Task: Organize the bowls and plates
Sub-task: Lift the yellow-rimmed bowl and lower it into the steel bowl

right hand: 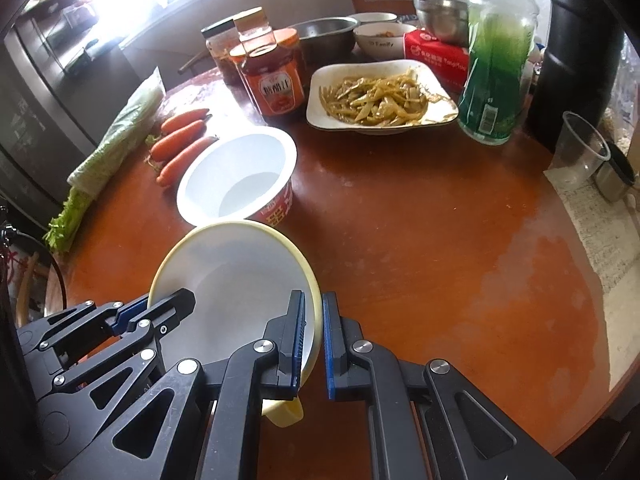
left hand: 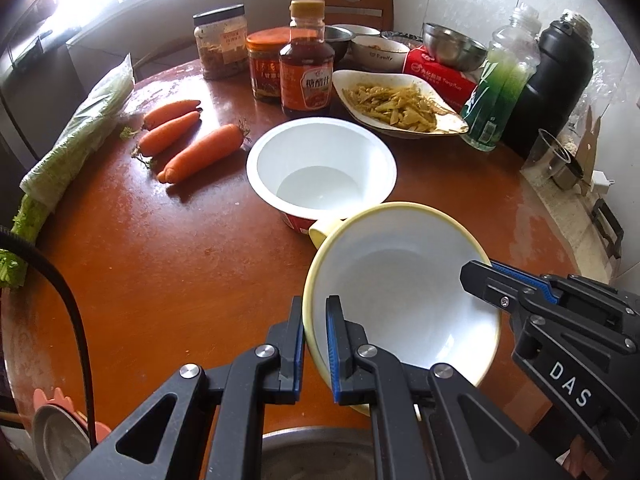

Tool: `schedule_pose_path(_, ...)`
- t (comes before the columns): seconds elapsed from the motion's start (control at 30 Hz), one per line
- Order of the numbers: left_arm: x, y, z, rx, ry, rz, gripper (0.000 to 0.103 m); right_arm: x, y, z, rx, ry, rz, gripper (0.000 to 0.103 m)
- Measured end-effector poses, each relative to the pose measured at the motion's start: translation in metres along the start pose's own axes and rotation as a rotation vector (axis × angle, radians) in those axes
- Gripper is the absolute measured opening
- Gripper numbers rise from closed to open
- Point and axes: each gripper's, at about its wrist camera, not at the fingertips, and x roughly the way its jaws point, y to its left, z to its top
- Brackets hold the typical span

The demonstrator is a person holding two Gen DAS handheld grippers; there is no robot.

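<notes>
Clamped from both sides: left gripper (left hand: 314, 344) pinching the near-left rim of the yellow bowl (left hand: 404, 304), right gripper (right hand: 312, 344) pinching the opposite rim, one finger inside and one outside in each case. Tilted between them above the round red-brown table (left hand: 160, 280), white inside facing up and away. Just beyond its far rim, upright on the table, a white paper bowl (left hand: 322, 172) with red print. Left of that, three carrots (left hand: 188, 148) and bagged celery (left hand: 76, 140). Farther back, a plate of stir-fried strips (left hand: 398, 104), sauce bottle (left hand: 306, 64), jars, steel bowls, a green bottle (left hand: 500, 84).
</notes>
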Motion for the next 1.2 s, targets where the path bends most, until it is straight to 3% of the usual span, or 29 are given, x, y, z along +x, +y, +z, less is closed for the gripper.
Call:
schedule_pose_path(0.4, -0.064, 0.003, -0.027, 0.010, -0.077, 0.029, 0.010, -0.059, 0.029, -0.024, -0.076, -0.078, 0.023, 0.009)
schedule_pose_path(0.6, -0.086, 0.014, -0.058, -0.012, -0.079, 0.060, 0.011, -0.081, 0.055, -0.050, -0.134, -0.093, 0.024, 0.009)
schedule_pose_path(0.83, -0.083, 0.039, -0.094, -0.073, -0.070, 0.082, 0.013, -0.067, 0.081, -0.082, -0.176, -0.040, 0.057, 0.009)
schedule_pose_path(1.2, -0.068, 0.041, -0.115, -0.067, -0.071, 0.084, 0.014, -0.043, 0.084, -0.102, -0.177, 0.015, 0.034, 0.009)
